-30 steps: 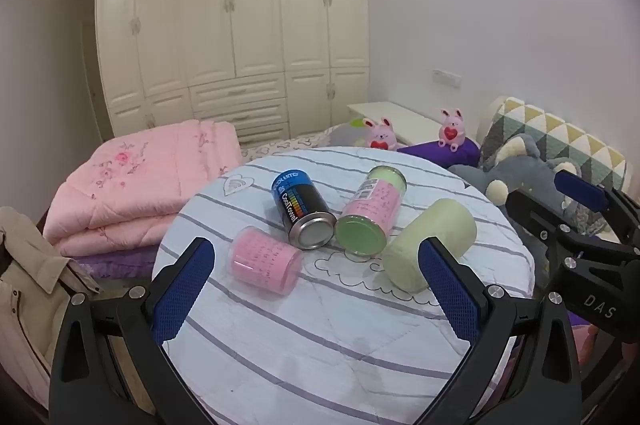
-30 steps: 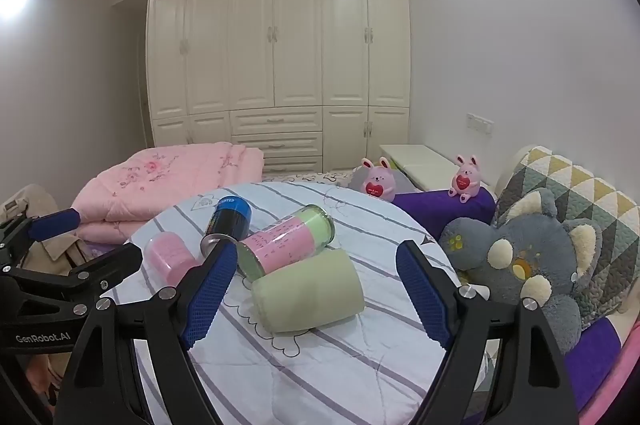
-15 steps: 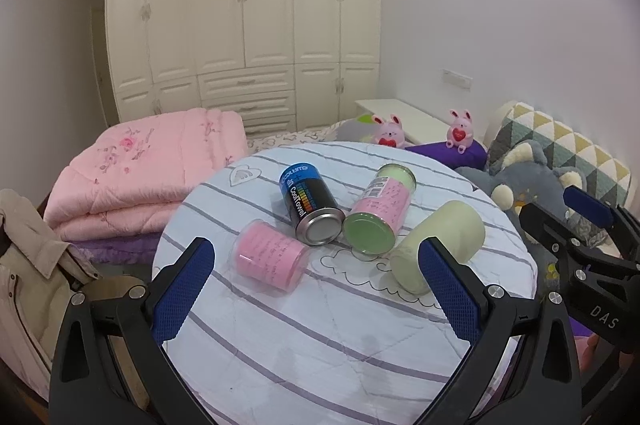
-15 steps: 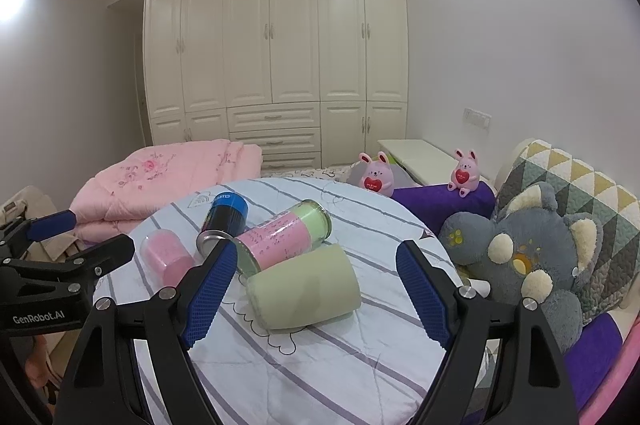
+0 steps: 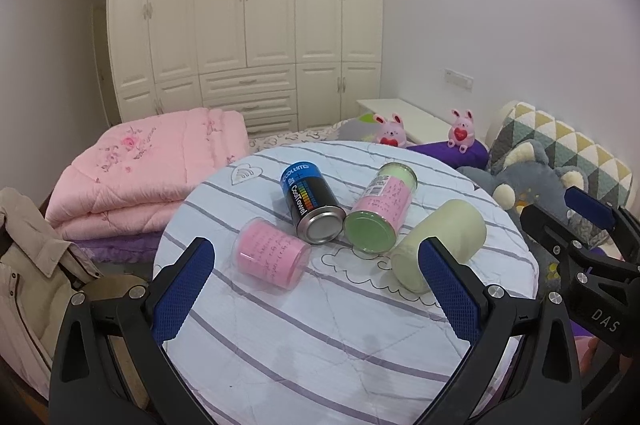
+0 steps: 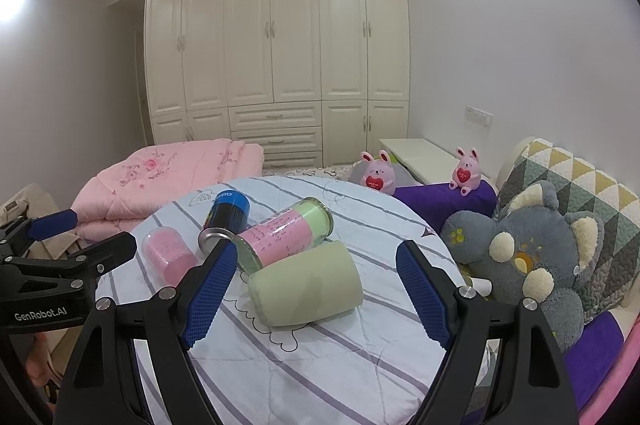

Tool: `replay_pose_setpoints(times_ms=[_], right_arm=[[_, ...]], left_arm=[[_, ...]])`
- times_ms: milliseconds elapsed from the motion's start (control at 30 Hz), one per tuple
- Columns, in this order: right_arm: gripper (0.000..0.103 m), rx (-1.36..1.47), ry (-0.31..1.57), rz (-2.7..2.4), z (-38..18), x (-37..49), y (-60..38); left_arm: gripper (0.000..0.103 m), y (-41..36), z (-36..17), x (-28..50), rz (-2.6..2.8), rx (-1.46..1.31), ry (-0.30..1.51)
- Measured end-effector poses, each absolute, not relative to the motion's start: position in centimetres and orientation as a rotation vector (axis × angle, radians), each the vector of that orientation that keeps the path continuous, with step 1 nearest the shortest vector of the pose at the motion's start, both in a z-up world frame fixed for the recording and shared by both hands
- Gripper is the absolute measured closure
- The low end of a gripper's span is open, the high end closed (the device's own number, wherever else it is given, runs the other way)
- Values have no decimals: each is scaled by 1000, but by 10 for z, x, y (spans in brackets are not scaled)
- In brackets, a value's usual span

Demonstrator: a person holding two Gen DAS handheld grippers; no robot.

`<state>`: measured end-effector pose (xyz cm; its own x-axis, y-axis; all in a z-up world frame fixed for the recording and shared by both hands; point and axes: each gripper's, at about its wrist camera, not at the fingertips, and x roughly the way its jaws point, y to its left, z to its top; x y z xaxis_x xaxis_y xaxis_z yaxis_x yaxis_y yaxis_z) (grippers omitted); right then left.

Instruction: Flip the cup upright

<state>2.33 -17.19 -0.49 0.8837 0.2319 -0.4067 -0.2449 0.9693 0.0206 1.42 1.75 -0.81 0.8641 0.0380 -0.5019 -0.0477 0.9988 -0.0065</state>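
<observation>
Cylinders lie on their sides in a cluster on the round table with a striped white quilted cover (image 5: 320,345): a pale green matte cup (image 6: 306,283) nearest the right, a pink-and-green labelled canister (image 6: 282,237) touching it on its far side, a blue-and-black metal can (image 5: 310,203) and a small pink translucent cup (image 5: 270,253) at the left. The left gripper (image 5: 316,293) and right gripper (image 6: 312,289) both hang above the near edge with fingers spread wide and holding nothing. The green cup's mouth seems to face right, though that end is poorly seen.

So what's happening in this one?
Nothing is gripped yet. Both the left gripper and right gripper hang open above a round table. On it four containers lie on their sides: a green cup, a pink cup, a blue can and a pink-green jar.
</observation>
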Motion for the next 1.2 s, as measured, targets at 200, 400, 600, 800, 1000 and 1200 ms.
replay_pose_setpoints(times_ms=[200,400,600,800,1000,1200], right_arm=[[20,-30,419,247,-6,23,-172],[20,-32,424,247,-7,22,-173],[20,-30,426,242,-8,22,-174],[20,-26,433,237,-8,22,-177],[20,-25,433,238,-8,22,-177],[20,-24,436,239,-9,21,-179]], left_arm=[[0,17,-8,14,45,-17,526],[0,17,-9,14,45,-15,528],[0,15,-10,14,41,-6,529],[0,14,-11,13,40,-3,530],[0,12,-12,13,41,1,531],[0,8,-14,12,35,12,538]])
